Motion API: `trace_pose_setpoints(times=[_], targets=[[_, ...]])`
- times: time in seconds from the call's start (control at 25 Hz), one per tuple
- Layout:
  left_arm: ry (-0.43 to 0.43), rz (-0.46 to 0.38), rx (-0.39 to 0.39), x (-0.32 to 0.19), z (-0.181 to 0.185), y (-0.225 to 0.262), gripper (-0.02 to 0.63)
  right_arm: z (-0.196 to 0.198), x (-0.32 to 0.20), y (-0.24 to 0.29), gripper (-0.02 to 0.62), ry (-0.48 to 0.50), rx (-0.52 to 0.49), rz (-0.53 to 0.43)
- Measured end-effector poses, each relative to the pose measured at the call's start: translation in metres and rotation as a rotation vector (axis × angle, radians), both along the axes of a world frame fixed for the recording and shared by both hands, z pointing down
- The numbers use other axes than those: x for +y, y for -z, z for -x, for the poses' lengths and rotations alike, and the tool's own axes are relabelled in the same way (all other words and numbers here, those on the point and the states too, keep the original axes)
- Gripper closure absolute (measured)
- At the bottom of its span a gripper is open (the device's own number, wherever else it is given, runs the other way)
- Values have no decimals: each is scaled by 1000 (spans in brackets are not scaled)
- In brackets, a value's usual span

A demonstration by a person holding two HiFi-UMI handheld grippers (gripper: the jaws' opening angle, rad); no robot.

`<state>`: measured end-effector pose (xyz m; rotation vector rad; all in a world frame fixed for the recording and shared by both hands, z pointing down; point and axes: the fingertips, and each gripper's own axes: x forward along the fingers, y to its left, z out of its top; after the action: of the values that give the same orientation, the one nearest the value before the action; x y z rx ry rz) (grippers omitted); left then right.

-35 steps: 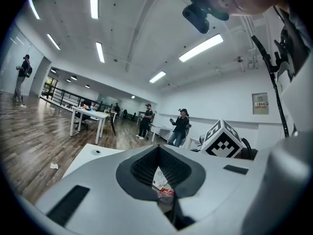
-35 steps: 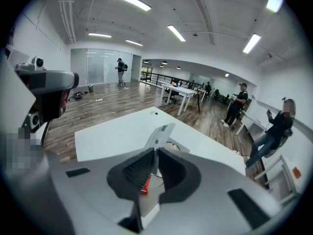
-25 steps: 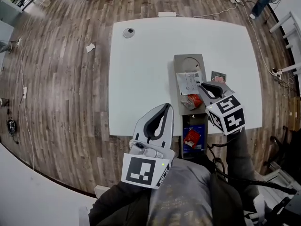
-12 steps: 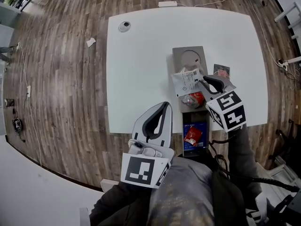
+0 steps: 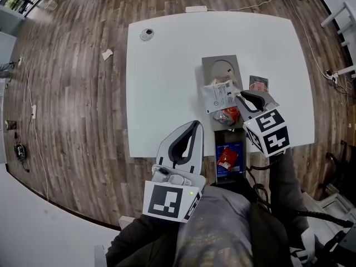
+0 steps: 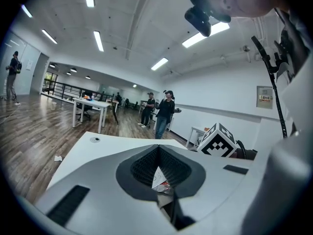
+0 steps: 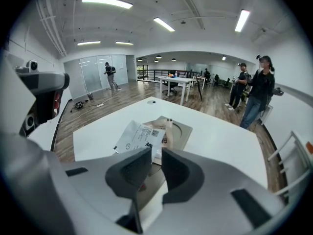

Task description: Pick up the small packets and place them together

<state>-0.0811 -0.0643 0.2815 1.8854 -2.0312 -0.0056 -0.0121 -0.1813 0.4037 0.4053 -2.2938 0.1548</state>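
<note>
No wording can be read anywhere. The white packet (image 5: 218, 95) carries a printed label with a small square code and lines of type too fine to make out. The blue pack (image 5: 236, 149) shows print that is just as illegible. Black-and-white square markers, with no letters or numbers, cover the cube (image 5: 268, 133) of the right tool (image 5: 240, 100) and the cube (image 5: 167, 200) of the left tool (image 5: 196, 125). In the left gripper view, a small framed sign (image 6: 264, 97) hangs on the far wall, its red line blurred beyond reading.
</note>
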Motion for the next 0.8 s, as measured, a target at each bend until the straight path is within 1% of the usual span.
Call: trace_pose_setpoints(times=[0.2,0.4,0.56,0.72,0.8], targets=[[-35,-26,-12,3,-12,8,603,-15,3,10,532,-32,-8,-31],[-96,-34,-17,-3,-38,12,603,-47,1,11,532,-91,-2,-42],[-141,-7,-6,-11,-56,5,603,-77,-6,-3,532,-157,19,-15],[-144,32,-5,-22,-65,-7,603,-93,-16,-26,530,-181,46,15],[-129,48,-14,-30,-65,-13,603,-97,-26,-38,484,-188,64,20]])
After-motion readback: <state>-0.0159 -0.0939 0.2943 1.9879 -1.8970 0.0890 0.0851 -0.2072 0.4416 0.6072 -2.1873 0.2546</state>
